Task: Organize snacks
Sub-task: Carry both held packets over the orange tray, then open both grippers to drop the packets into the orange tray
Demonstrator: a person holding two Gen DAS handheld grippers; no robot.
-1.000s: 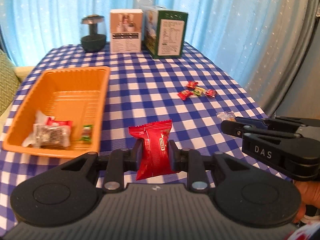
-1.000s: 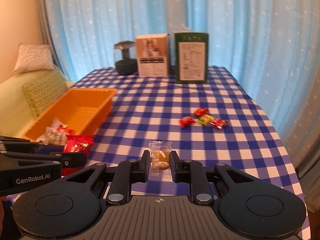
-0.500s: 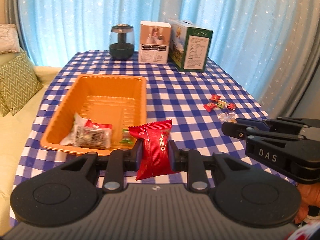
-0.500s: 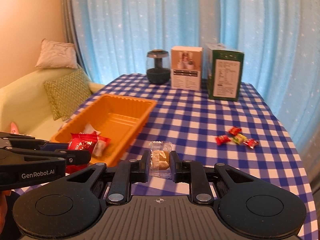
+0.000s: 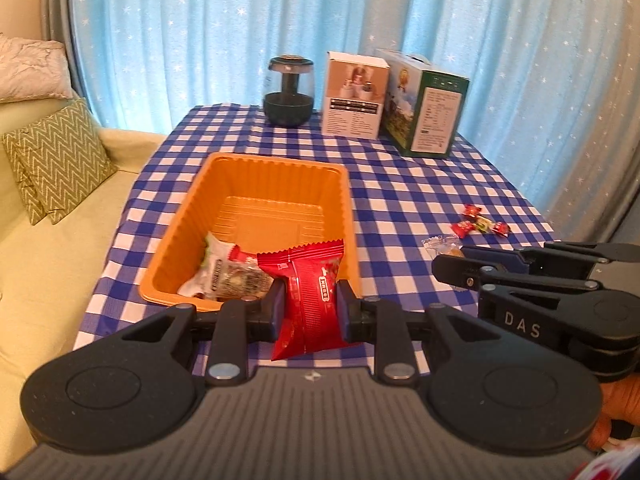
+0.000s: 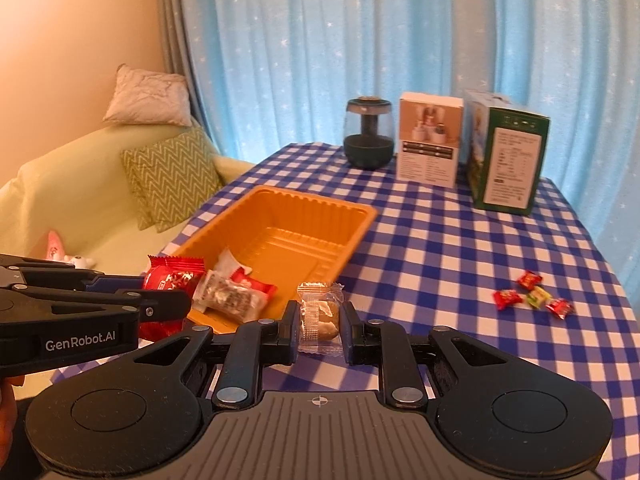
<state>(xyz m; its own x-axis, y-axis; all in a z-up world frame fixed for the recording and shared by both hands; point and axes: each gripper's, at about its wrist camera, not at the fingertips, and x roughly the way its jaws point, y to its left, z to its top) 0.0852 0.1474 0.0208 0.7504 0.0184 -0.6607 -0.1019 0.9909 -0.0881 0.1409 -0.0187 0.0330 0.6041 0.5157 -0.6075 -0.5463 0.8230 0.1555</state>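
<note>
Midway through tidying: left gripper (image 5: 310,307) clamped on red packet (image 5: 310,292), right gripper (image 6: 320,322) on clear-wrapped biscuit (image 6: 320,312), near part-filled orange tray (image 5: 276,168); small candies (image 6: 530,296) left on table.

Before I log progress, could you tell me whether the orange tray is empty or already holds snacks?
Not empty: the orange tray holds a clear-wrapped snack pack at its near end, while the far part is bare.

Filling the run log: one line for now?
left gripper: red packet | right gripper: clear packet | tray: unreached
</note>
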